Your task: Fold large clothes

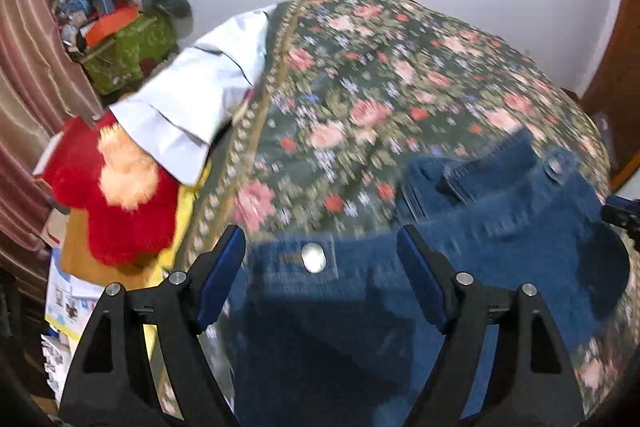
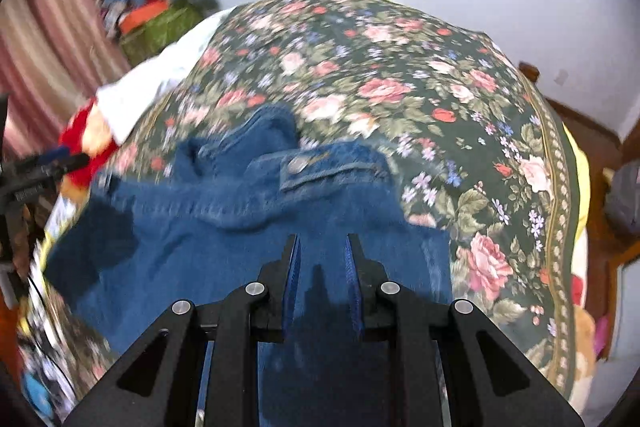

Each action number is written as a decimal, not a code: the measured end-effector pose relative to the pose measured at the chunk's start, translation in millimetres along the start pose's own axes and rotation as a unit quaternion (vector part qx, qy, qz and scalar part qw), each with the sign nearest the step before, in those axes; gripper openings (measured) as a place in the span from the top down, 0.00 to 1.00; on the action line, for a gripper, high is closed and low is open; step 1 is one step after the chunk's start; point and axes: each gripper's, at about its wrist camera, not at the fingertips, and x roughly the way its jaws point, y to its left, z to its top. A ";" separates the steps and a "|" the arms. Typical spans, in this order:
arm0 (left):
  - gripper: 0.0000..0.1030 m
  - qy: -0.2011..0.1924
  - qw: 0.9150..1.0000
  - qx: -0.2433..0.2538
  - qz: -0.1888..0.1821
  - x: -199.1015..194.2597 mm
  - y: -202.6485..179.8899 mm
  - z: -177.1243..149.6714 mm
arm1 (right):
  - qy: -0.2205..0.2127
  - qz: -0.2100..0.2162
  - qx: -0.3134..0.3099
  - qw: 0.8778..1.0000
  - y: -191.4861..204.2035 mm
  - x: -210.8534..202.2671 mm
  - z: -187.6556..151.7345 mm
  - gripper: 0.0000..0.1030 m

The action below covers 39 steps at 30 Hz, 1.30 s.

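Note:
A blue denim jacket (image 1: 500,211) (image 2: 224,227) lies rumpled on a bed covered by a dark floral bedspread (image 1: 380,87) (image 2: 400,67). My left gripper (image 1: 320,233) hovers over the jacket's near hem, where a metal button (image 1: 314,257) shows. Its jaws stand wide apart and the pads press on nothing. My right gripper (image 2: 323,241) has its jaws nearly together, with a fold of denim pinched between the blue pads. A pocket flap with a button (image 2: 298,165) lies just beyond it. Both views are blurred by motion.
A white cloth (image 1: 192,99) and a red plush toy (image 1: 116,195) lie at the bed's left edge. Beyond them are a cluttered green box (image 1: 128,43) and a striped curtain (image 1: 28,87). Wooden furniture (image 2: 600,147) stands to the right, and a white wall is behind.

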 end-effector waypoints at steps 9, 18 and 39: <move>0.21 0.082 0.995 0.049 0.028 23.2 -3.8 -87.0 | 0.085 -0.008 -0.096 0.992 53.8 38.8 -57.8 0.83; 0.09 0.090 0.995 -0.041 0.019 30.3 44.9 -136.2 | 0.066 -0.015 -0.076 0.995 37.7 22.3 -69.1 0.83; 0.09 0.052 0.994 -0.089 0.032 -24.1 59.6 -162.9 | 0.050 -0.094 -0.057 0.993 -17.0 -35.5 -102.4 0.82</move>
